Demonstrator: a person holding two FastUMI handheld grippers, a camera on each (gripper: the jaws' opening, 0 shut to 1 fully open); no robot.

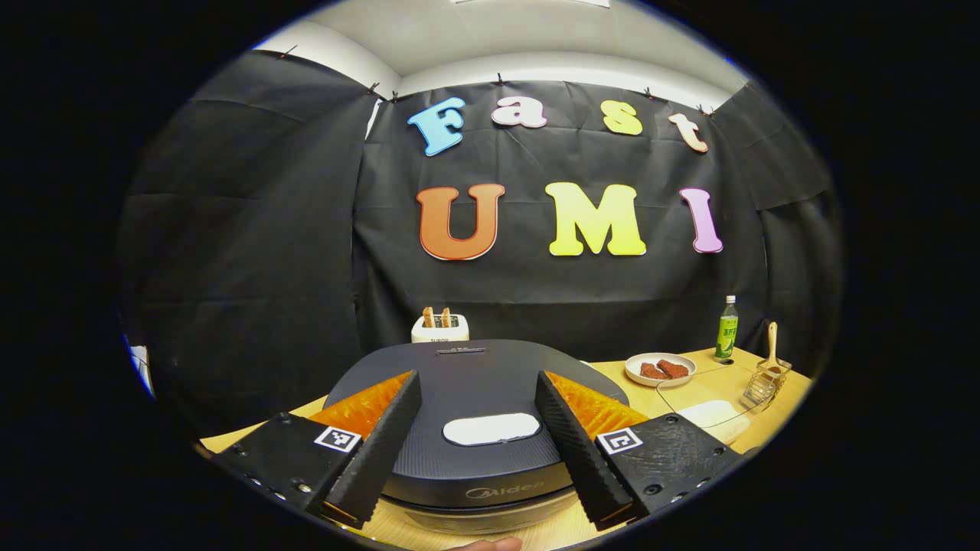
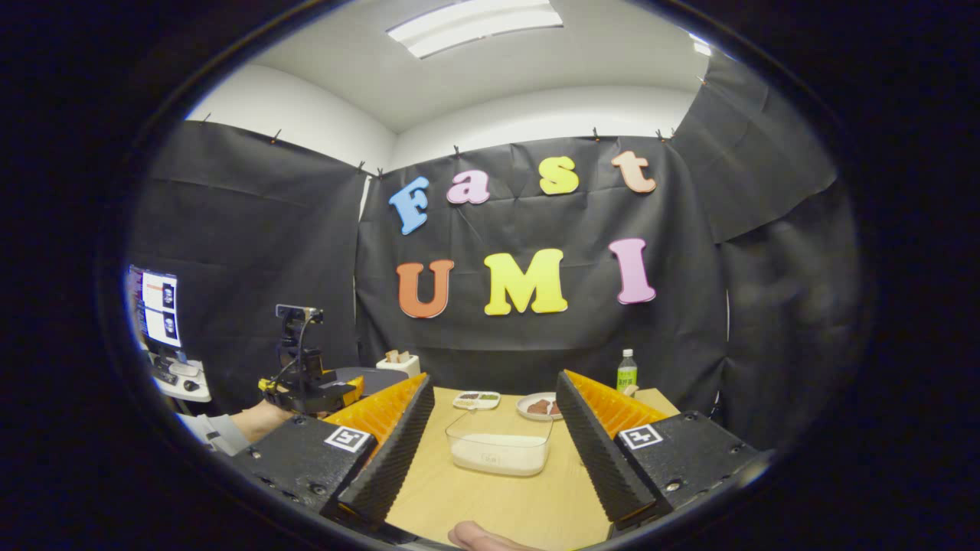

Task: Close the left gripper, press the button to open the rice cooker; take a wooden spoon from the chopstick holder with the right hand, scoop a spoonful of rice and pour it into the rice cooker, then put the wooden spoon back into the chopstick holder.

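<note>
Over a pale wooden worktop (image 2: 498,505) in a cloth-walled booth, the left claw (image 1: 478,448) hangs released above the shut lid of the dark rice cooker (image 1: 475,383), its two fingers spread wide to either side of the pale oval button (image 1: 491,428) on the lid's front. Behind the cooker a white toaster (image 1: 439,327) holds two slices of bread. To the cooker's right, in the left gripper view, a plate (image 1: 660,369) carries reddish-brown pieces, a green bottle (image 1: 726,329) stands at the worktop's far edge, and a wooden spoon (image 1: 772,348) stands upright in the wire chopstick holder (image 1: 762,386) near the right corner. The right claw (image 2: 494,451) is likewise released, fingers well apart and holding nothing, with the clear container of rice (image 2: 499,442) sitting on the worktop between them, farther off. Beyond it in the right gripper view lie a small divided dish (image 2: 476,399), the plate and the bottle. At the left of that view a hand (image 2: 260,419) in a grey sleeve holds the left claw near the cooker. A fingertip (image 2: 478,536) shows at the bottom edge.
</note>
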